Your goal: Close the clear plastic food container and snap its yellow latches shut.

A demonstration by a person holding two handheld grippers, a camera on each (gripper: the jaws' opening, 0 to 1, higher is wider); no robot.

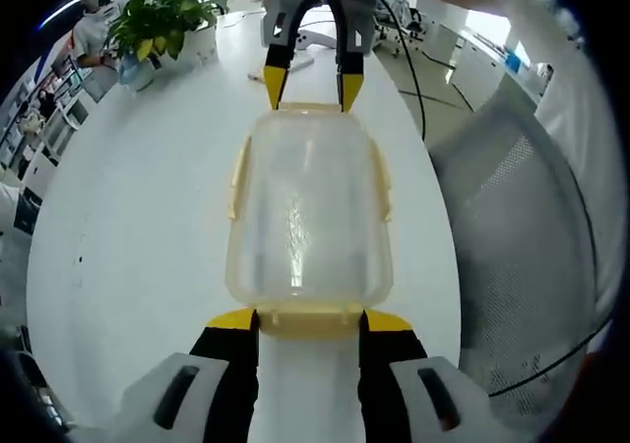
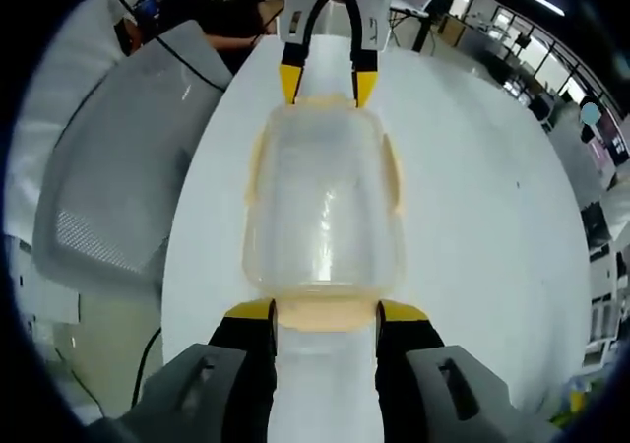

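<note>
A clear plastic food container (image 1: 307,212) (image 2: 325,207) with its lid on lies on the white table (image 1: 138,226) between my two grippers, which face each other. Yellow latches run along its long sides (image 1: 239,172) (image 2: 395,172). My left gripper (image 1: 309,319) is open, its yellow-tipped jaws flanking the yellow end latch (image 1: 310,317) on the near end. My right gripper (image 2: 327,313) is open too, straddling the opposite end latch (image 2: 327,315). Each gripper shows at the top of the other's view: the right gripper (image 1: 311,87) and the left gripper (image 2: 326,84).
A potted plant (image 1: 167,20) stands at the far end of the table. A grey mesh chair (image 1: 522,236) (image 2: 108,167) sits beside the table edge, with a black cable (image 1: 413,79) trailing near it. A person's sleeve (image 1: 551,59) reaches in.
</note>
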